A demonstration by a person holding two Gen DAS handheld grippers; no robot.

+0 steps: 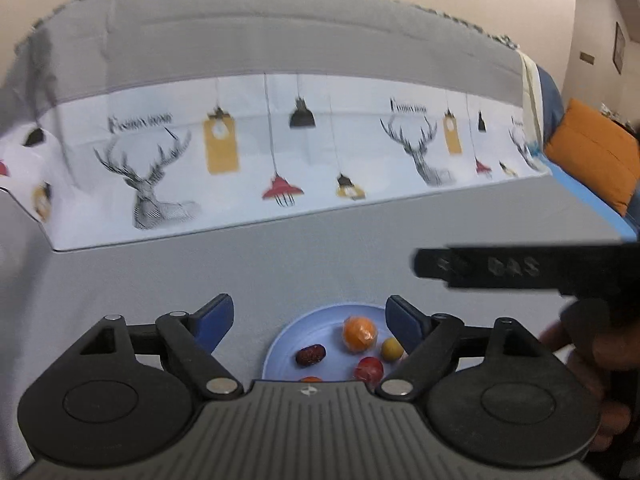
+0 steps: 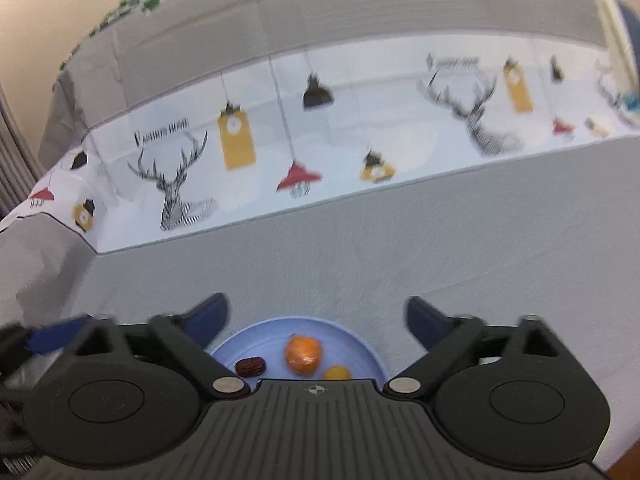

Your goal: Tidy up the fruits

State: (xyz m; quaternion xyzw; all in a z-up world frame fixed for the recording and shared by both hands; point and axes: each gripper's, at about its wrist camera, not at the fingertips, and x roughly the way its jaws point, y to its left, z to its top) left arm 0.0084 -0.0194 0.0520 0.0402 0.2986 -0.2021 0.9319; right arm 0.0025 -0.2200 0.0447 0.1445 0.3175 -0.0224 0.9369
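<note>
A light blue plate [image 1: 288,338] lies on the grey tablecloth just below my left gripper [image 1: 310,316], which is open with nothing between its blue-padded fingers. On the plate lie a wrapped orange fruit [image 1: 359,333], a dark red date [image 1: 311,355], a small yellow fruit [image 1: 391,348] and a red fruit [image 1: 368,369]. The right wrist view shows the same plate [image 2: 260,340] under my right gripper [image 2: 318,320], open and empty, with the orange fruit [image 2: 303,354], the date [image 2: 250,366] and the yellow fruit [image 2: 337,372] behind its body.
The other gripper [image 1: 520,268] and a hand [image 1: 580,344] reach in at the right of the left wrist view. A bed cover with deer and lamp prints [image 1: 280,152] hangs behind the table. An orange cushion [image 1: 596,152] sits far right.
</note>
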